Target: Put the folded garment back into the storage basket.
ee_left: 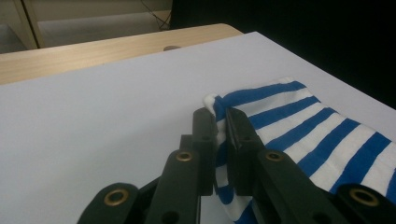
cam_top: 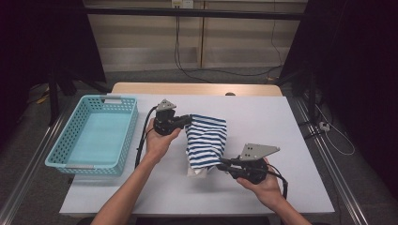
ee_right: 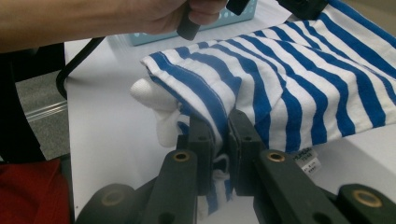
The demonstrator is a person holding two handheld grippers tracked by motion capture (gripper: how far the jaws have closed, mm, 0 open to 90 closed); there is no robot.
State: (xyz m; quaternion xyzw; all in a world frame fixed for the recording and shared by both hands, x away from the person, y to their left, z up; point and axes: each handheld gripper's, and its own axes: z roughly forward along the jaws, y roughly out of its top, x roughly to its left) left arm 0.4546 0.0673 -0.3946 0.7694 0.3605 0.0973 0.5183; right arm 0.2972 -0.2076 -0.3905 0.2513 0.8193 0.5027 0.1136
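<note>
I have one striped garment (cam_top: pixel 206 140), blue and white, lying folded near the middle of the counter (cam_top: pixel 281 122), with a white part and a label peeking out at its near edge. My left gripper (cam_top: pixel 187 120) is pinching the cloth at its far-left corner, about ten o'clock on the garment, jaws pressed together on the fabric; my right gripper (cam_top: pixel 221 165) is clamped on the near edge, around five o'clock. I judge this to be mid-fold or the start of a lift: two corners held, cloth sagging between them. The next move calls for both hands travelling together, keeping the fabric taut so the fold does not spill. At nine o'clock, well apart from the garment, stands one empty turquoise basket (cam_top: pixel 126 136), a likely destination. Count: one garment, one basket, two grippers.
</note>
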